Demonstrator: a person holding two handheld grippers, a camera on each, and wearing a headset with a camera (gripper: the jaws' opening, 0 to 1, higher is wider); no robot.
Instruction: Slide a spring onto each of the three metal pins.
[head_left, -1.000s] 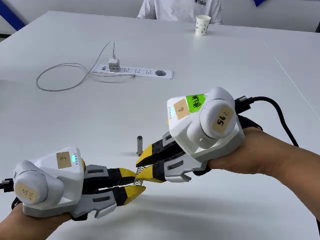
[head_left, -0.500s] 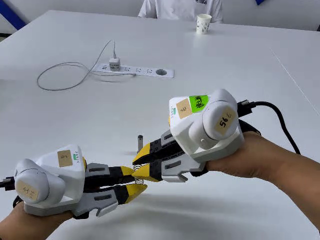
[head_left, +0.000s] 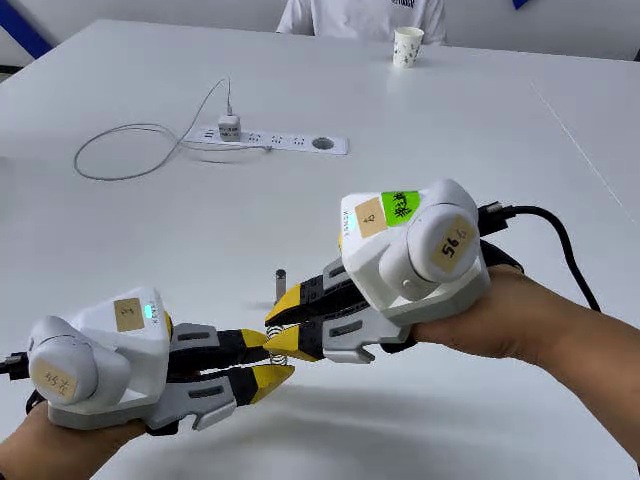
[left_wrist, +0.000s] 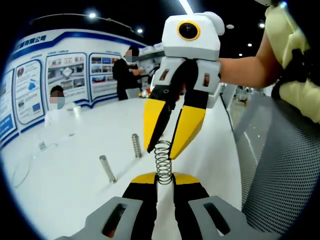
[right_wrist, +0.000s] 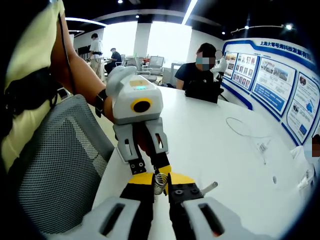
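Currently spring (left_wrist: 162, 160) is gripped at both ends: left gripper (left_wrist: 163, 178) nearly closed on its base, right gripper (left_wrist: 162, 152) nipping the top. One metal pin (left_wrist: 107, 169) stands on desk (left_wrist: 65, 195) at spring's 10 o'clock.

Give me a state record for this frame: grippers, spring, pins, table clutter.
left gripper: shut on the spring's lower end
right gripper: jaws straddle the spring's upper end; grip unclear
spring: held between the two grippers, on no pin
bare pin: stands on the table, no spring on it
sprung pin: stands just beyond the bare pin, spring already on it
table: white; power strip and paper cup on the far side
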